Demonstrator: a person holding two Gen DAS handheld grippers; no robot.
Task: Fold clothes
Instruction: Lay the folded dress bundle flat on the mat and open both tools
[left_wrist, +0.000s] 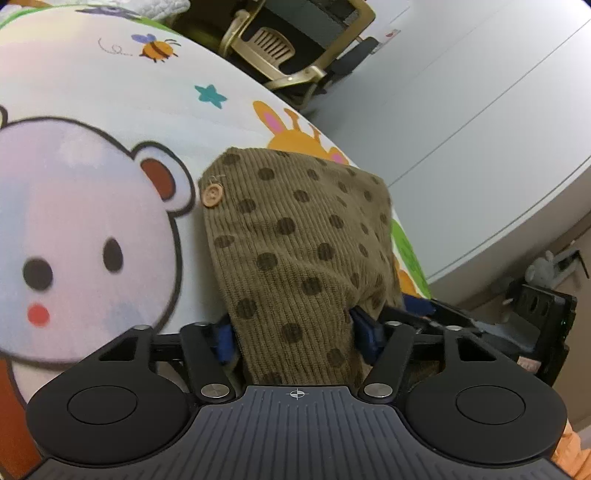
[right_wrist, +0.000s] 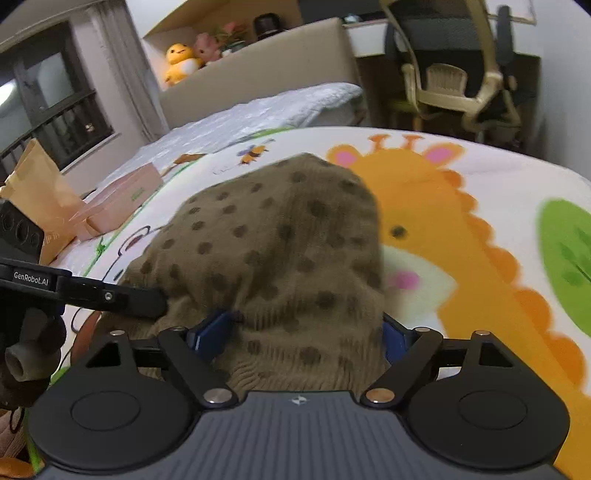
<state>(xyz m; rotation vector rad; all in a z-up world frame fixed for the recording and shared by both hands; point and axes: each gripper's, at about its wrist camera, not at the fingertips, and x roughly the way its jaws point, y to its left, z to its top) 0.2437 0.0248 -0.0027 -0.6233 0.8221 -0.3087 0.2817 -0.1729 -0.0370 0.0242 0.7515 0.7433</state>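
Note:
A brown knitted garment with dark polka dots (left_wrist: 295, 236) and a wooden button (left_wrist: 212, 195) lies on a cartoon-printed bed sheet (left_wrist: 110, 92). My left gripper (left_wrist: 295, 332) is shut on its near edge, the cloth draped over the blue fingers (left_wrist: 365, 332). In the right wrist view the same garment (right_wrist: 280, 251) is bunched up, and my right gripper (right_wrist: 306, 339) is shut on its edge, cloth covering the blue fingers (right_wrist: 210, 332). The left gripper's body (right_wrist: 74, 291) shows at the left, next to the cloth.
The sheet (right_wrist: 498, 177) shows a bear, a giraffe and a lion. A paper bag (right_wrist: 40, 206) and a pink box (right_wrist: 122, 199) lie on the bed at left. An office chair (right_wrist: 458, 81) stands beyond the bed. Plush toys (right_wrist: 181, 62) sit behind the headboard.

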